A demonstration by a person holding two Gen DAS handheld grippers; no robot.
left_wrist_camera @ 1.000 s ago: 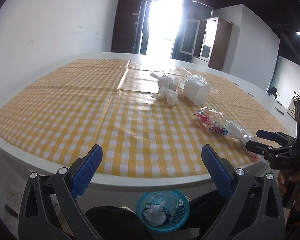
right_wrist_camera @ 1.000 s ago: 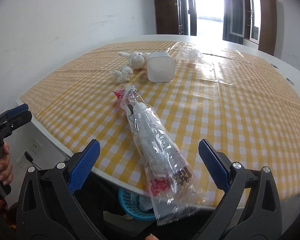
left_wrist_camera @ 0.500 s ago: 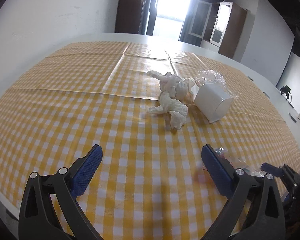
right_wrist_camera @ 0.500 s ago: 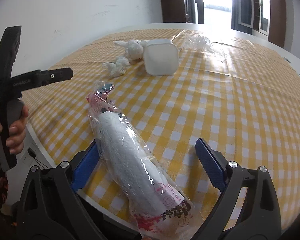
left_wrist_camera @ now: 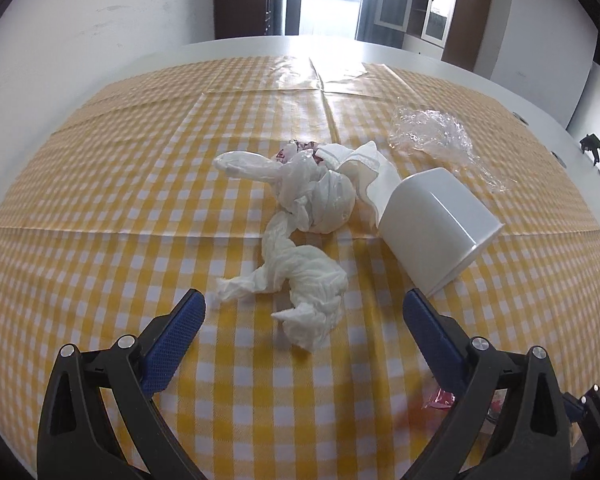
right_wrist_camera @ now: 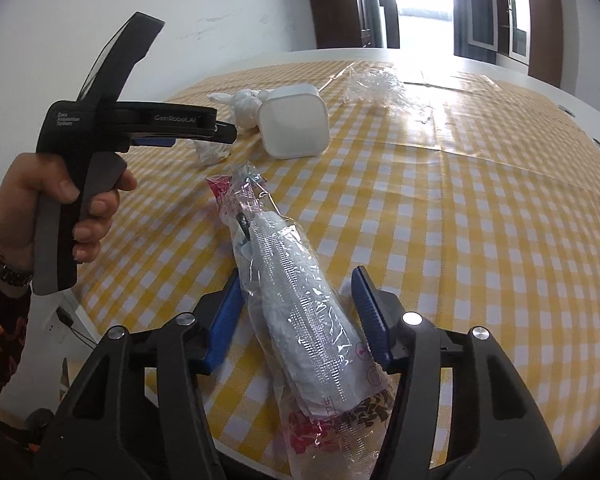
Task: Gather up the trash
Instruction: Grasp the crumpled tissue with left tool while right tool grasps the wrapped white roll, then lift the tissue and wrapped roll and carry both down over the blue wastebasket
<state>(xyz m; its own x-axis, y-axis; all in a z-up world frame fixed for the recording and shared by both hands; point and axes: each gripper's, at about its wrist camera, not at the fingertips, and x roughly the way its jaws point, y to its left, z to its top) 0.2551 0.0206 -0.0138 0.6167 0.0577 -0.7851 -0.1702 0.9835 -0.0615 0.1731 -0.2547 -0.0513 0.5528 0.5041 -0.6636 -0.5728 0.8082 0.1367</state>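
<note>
The right gripper (right_wrist_camera: 300,320) has just been closing its jaws around the clear plastic packet (right_wrist_camera: 300,312) that lies between them at the near edge of the table (left_wrist_camera: 228,46). The left pad looks to be against the film, but a sliver of tablecloth shows beside the right pad, so the grip probably isn't complete. The left gripper (left_wrist_camera: 304,320), held in the person's left hand (right_wrist_camera: 56,204), stands wide open and empty, its tips just short of the crumpled tissue (left_wrist_camera: 300,280) on the yellow checked cloth (left_wrist_camera: 100,184). Beyond the tissue lie a knotted white bag (left_wrist_camera: 320,196), touching a tipped white tub (left_wrist_camera: 436,224), and further back a scrunched clear wrapper (left_wrist_camera: 432,128). Judging by this, the collecting is at an early stage: nothing shown has been lifted yet, and all five pieces remain on the table. No bin is visible in either view.
</note>
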